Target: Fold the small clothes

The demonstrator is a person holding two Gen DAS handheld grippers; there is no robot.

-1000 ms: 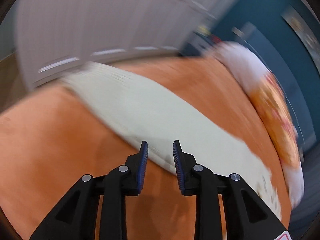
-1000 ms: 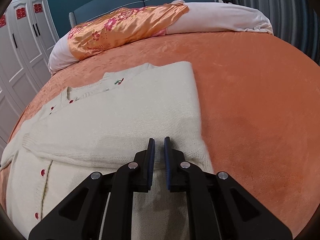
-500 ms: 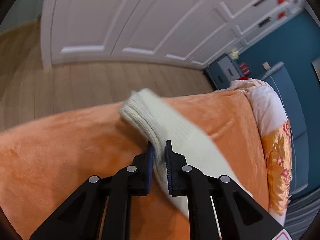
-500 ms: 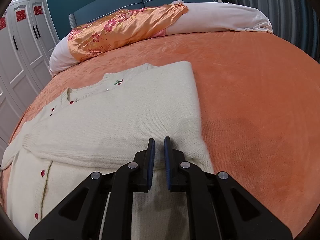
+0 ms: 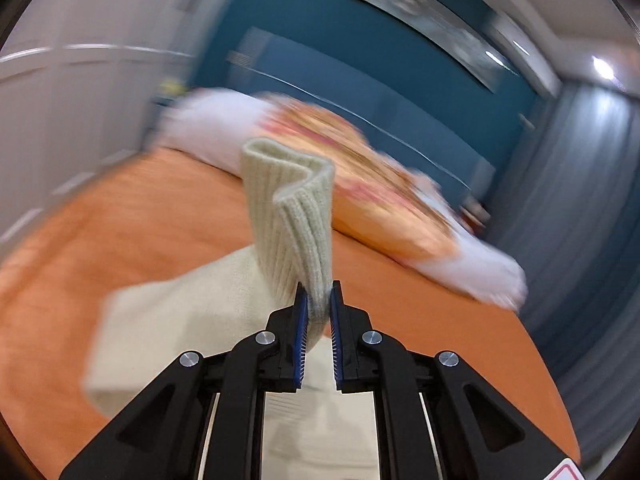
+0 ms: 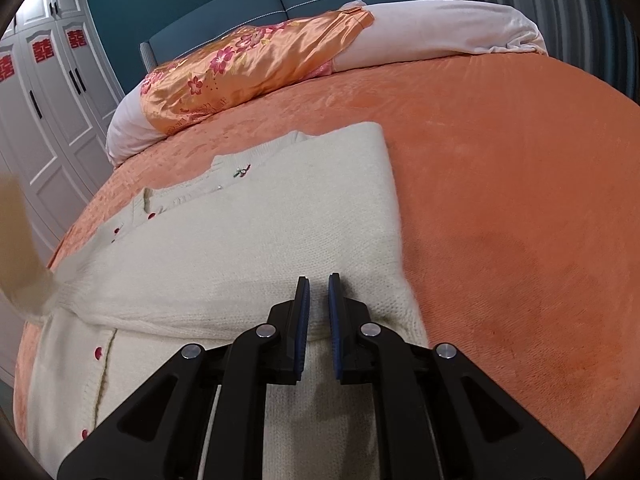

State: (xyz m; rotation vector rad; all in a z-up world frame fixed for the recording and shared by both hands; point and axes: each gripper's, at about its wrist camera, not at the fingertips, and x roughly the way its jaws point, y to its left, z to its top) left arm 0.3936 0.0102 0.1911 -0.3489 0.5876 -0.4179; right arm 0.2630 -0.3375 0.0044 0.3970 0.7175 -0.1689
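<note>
A cream knitted cardigan is being folded on the orange bedspread, lying toward its left edge, below the pillows at the head. Its ribbed sleeve cuff is being pinched between the jaws of the left gripper and held raised above the garment, presumably so that the sleeve can be laid across the body. The right gripper, jaws pressed nearly together on nothing, is being held over the folded right side, probably to steady it.
</note>
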